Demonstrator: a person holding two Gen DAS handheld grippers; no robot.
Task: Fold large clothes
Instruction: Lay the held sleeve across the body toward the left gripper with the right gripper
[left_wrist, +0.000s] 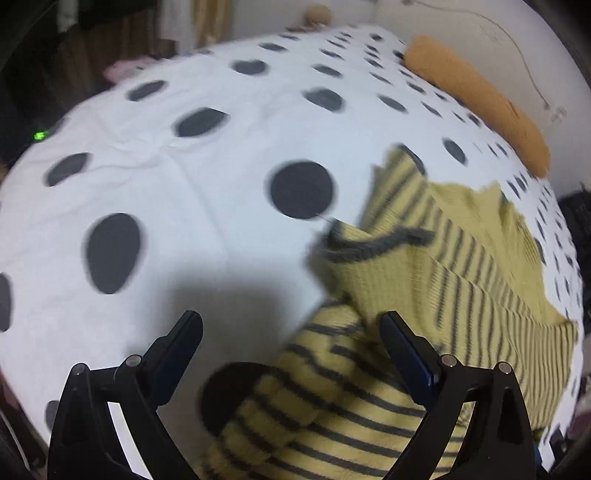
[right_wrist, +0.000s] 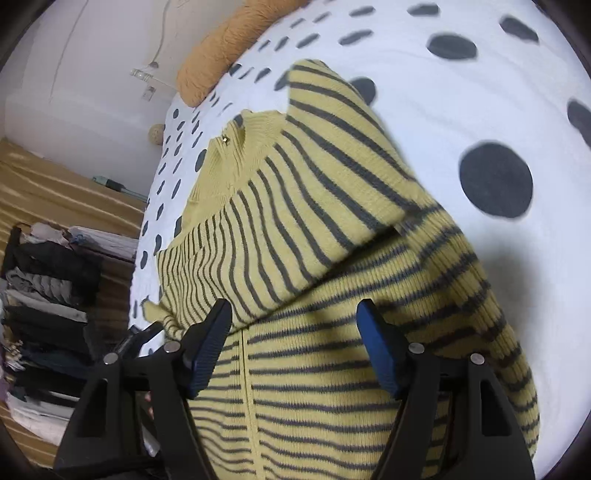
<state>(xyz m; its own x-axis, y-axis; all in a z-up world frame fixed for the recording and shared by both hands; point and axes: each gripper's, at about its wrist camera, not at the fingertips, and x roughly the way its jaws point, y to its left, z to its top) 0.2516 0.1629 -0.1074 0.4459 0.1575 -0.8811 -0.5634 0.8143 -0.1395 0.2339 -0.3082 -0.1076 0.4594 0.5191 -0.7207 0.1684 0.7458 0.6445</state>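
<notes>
Open left gripper (left_wrist: 291, 321), striped yellow sweater (left_wrist: 424, 295), polka-dot bedsheet (left_wrist: 184, 177)

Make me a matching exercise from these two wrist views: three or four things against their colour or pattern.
Things:
1. knitted sweater
2. cotton bed cover
3. fuzzy long pillow
4. gripper finger pads

Colours or patterns:
A. plain orange
B. blue
C. yellow with dark grey stripes
D. white with dark grey dots

Pairs: 1-C, 2-D, 3-A, 4-B

Both tongs (left_wrist: 291, 325) (right_wrist: 293, 314) apparently agape, downward-angled
</notes>
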